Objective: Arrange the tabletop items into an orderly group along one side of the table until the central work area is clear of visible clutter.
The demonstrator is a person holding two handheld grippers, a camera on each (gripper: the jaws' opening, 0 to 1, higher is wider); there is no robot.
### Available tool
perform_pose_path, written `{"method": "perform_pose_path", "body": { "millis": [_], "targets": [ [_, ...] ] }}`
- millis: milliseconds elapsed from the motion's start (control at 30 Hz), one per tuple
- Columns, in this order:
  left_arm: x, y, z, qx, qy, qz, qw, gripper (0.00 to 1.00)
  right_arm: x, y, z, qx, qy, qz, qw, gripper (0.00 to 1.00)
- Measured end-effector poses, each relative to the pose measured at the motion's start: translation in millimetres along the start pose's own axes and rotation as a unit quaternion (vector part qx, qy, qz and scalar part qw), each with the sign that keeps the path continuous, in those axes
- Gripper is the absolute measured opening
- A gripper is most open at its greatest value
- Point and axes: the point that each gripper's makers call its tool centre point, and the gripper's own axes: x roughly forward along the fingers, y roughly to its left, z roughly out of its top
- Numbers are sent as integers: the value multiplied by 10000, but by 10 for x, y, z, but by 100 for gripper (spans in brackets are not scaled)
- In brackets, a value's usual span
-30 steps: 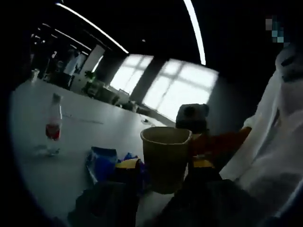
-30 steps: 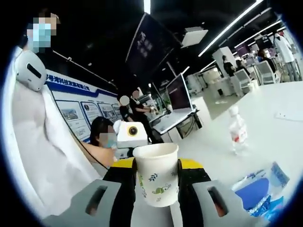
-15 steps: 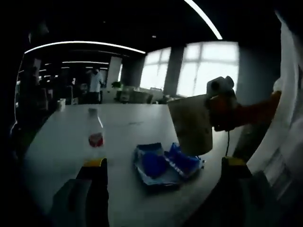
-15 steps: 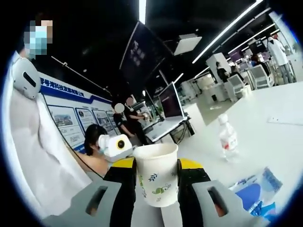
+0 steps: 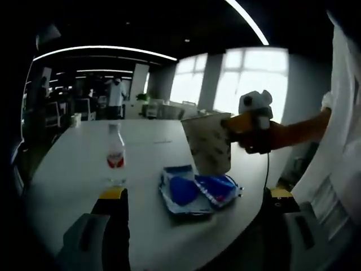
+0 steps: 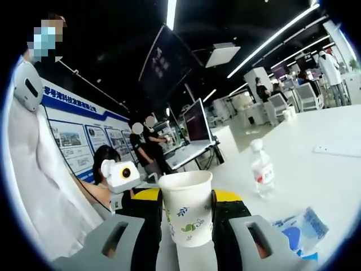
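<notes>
One paper cup (image 6: 185, 208), white with a small printed leaf pattern, sits clamped between the two jaws of the right gripper (image 6: 186, 226), held upright above the white table (image 6: 333, 180). In the left gripper view that same cup (image 5: 207, 142) hangs in the air at the tip of the right gripper (image 5: 248, 127), just above the table's near edge. The left gripper (image 5: 194, 197) has its jaws spread wide apart with nothing between them.

On the table stand one clear plastic water bottle (image 5: 115, 161) with a red label (its lettering too small to read) and one crumpled blue-and-white wrapper (image 5: 194, 189), lying near the bottle (image 6: 262, 169) but apart from it; the wrapper (image 6: 299, 228) carries printing that cannot be made out. A flat white object (image 6: 337, 149) lies farther back on the table.

A blue-banded wall board (image 6: 79, 127) behind the person in white (image 6: 39, 186) bears a line of white characters, not legible here.

Against the views of half a second ago, the cup appears lower and nearer the wrapper in the left gripper view, though that camera has itself shifted; the right gripper's grasp on the cup is unchanged.
</notes>
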Motion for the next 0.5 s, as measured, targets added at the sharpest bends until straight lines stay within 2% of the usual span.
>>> {"method": "perform_pose_path", "body": {
  "millis": [33,67,267,500],
  "targets": [
    [-20,-3,-64,-28,176,-3,9998,93,0,-22,4,-35,-3,-22,10000,31],
    [-22,2,-74,-21,198,-1,9998,92,1,-35,9,-73,-12,-34,10000,31],
    [-96,18,-62,-80,123,116,9998,94,12,-208,27,-205,-41,-182,9996,31],
    [-141,14,-116,-160,232,195,9994,92,28,-470,35,-519,2,-346,9981,31]
  ]
}}
